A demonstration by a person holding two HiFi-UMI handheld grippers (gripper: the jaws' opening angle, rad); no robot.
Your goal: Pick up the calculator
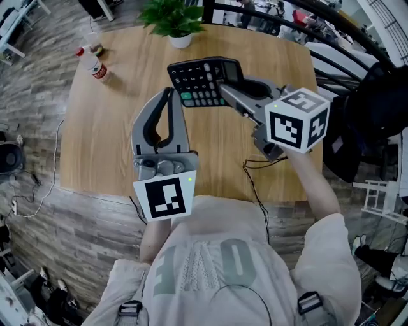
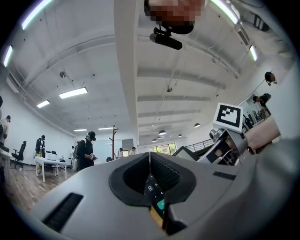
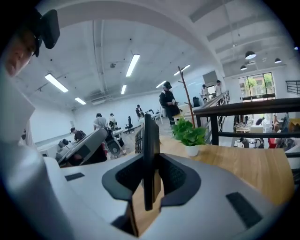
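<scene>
Count: 1 calculator (image 1: 197, 79), 2 grippers, 1 bottle (image 1: 94, 63), 1 potted plant (image 1: 175, 19), 1 cable (image 1: 255, 184), 1 table (image 1: 115, 140).

Right gripper (image 1: 223, 86): jaws narrow, clamped on the calculator's right end. Seen edge-on between the pads in the right gripper view (image 3: 150, 154).

Calculator is held over the table, toward its 12 o'clock side, keys facing up.

Left gripper (image 1: 169, 95): jaws closed tip to tip, holding nothing, at 7 o'clock of the calculator and pointing at 12.

Plant at the table's 12 o'clock edge, bottle lying at 10 o'clock, cable at 5 o'clock.
</scene>
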